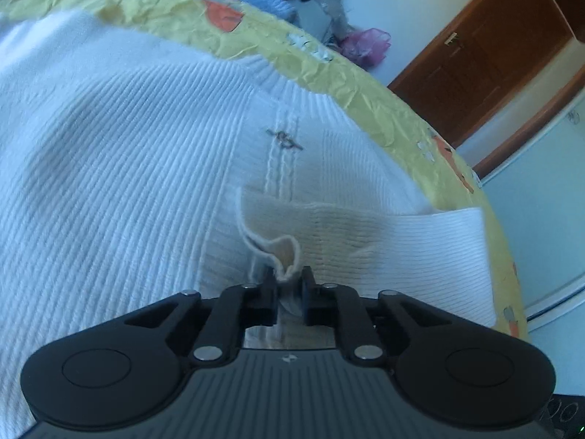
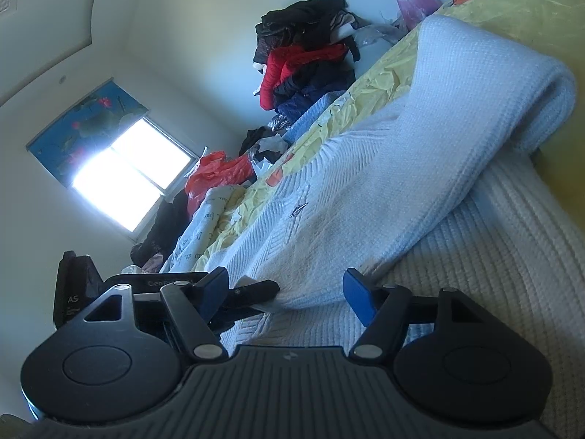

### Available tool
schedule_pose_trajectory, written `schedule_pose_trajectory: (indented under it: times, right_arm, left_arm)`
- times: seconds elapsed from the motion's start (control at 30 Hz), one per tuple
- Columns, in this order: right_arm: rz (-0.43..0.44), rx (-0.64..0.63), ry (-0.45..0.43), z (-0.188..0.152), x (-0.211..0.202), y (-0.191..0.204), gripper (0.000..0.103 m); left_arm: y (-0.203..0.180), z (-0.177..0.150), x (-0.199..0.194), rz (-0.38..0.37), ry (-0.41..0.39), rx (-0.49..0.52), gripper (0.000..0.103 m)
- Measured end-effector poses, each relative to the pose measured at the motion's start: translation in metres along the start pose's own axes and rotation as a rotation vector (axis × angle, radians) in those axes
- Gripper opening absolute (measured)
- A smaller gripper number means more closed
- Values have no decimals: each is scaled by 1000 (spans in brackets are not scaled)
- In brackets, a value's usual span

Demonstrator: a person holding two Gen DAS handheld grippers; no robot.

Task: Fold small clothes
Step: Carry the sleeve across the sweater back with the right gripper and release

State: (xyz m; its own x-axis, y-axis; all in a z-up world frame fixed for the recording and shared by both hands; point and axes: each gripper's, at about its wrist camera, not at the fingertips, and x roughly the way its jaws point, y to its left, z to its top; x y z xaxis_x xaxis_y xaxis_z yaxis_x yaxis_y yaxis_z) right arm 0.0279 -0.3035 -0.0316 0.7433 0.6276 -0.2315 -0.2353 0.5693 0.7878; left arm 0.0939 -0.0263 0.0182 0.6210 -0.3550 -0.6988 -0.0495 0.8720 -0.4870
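A white ribbed knit sweater (image 1: 120, 153) lies spread on a yellow patterned bedsheet (image 1: 365, 84). My left gripper (image 1: 289, 280) is shut on the cuff of the sweater's sleeve (image 1: 402, 245), which is folded across the body. In the right wrist view the same sweater (image 2: 329, 212) lies on the sheet (image 2: 512, 3), with a sleeve (image 2: 486, 84) folded over it. My right gripper (image 2: 285, 289) is open, its blue pads (image 2: 356, 294) on either side of the sweater's near edge, holding nothing.
A heap of dark and red clothes (image 2: 307, 62) and a red plastic bag (image 2: 215, 175) lie past the sheet's far edge. A pink bag (image 1: 365, 45) and a brown wooden door (image 1: 486, 51) are beyond the bed. A window (image 2: 124, 172) is behind.
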Motion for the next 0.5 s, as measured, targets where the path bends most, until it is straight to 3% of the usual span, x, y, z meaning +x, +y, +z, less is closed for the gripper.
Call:
schedule_pose_trajectory:
  times: [0.23, 0.33, 0.4, 0.5]
  right_arm:
    - [4, 1, -1, 0, -1, -1, 74]
    - [4, 0, 0, 0, -1, -1, 74]
    - [5, -1, 1, 1, -1, 0, 75]
    - [5, -5, 5, 2, 0, 0, 76]
  left_arm:
    - [-21, 26, -39, 128, -200, 231, 10]
    - [-4, 41, -54, 212, -269, 243, 10]
    - [15, 48, -58, 257, -281, 225, 10]
    - [45, 53, -49, 294, -228, 179, 10]
